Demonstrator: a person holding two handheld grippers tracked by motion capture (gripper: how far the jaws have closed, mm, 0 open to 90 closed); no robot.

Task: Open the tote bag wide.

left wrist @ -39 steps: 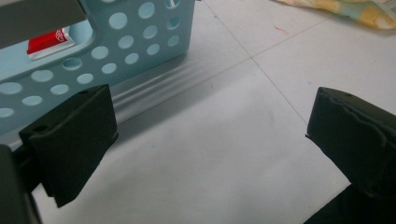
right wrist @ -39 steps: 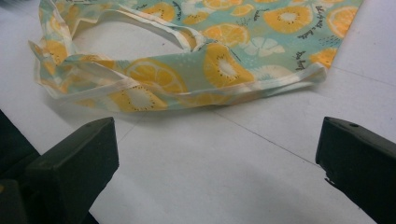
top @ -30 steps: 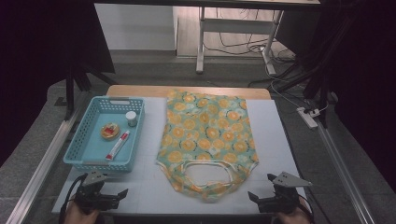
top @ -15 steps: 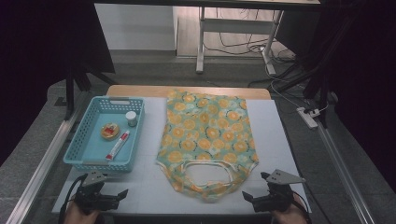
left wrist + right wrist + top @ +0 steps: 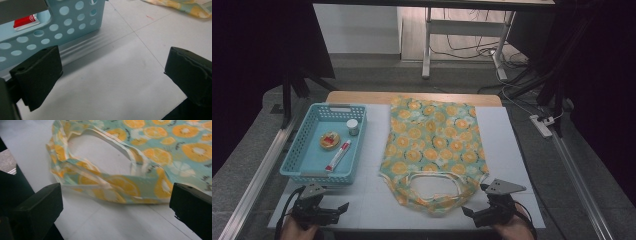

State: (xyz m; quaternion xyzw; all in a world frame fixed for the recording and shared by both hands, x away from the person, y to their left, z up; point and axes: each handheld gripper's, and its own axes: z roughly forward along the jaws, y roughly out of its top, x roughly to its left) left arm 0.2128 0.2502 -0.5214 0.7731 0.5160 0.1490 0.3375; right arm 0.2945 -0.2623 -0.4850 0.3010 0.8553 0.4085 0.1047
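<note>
Both tongs wide, empty; right tongs (image 5: 473, 214) moved closer to garment (image 5: 432, 150); left tongs (image 5: 337, 211) unmoved

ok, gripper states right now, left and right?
Left gripper: open, holding nothing, over bare table beside the blue basket.
Right gripper: open, holding nothing, facing the garment.

Basket's small items (image 5: 331, 140) perhaps unidentifiable

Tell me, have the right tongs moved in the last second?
Yes. The right tongs have slid left along the table's near edge, closing on the garment's near right corner. The garment itself lies as before.
</note>
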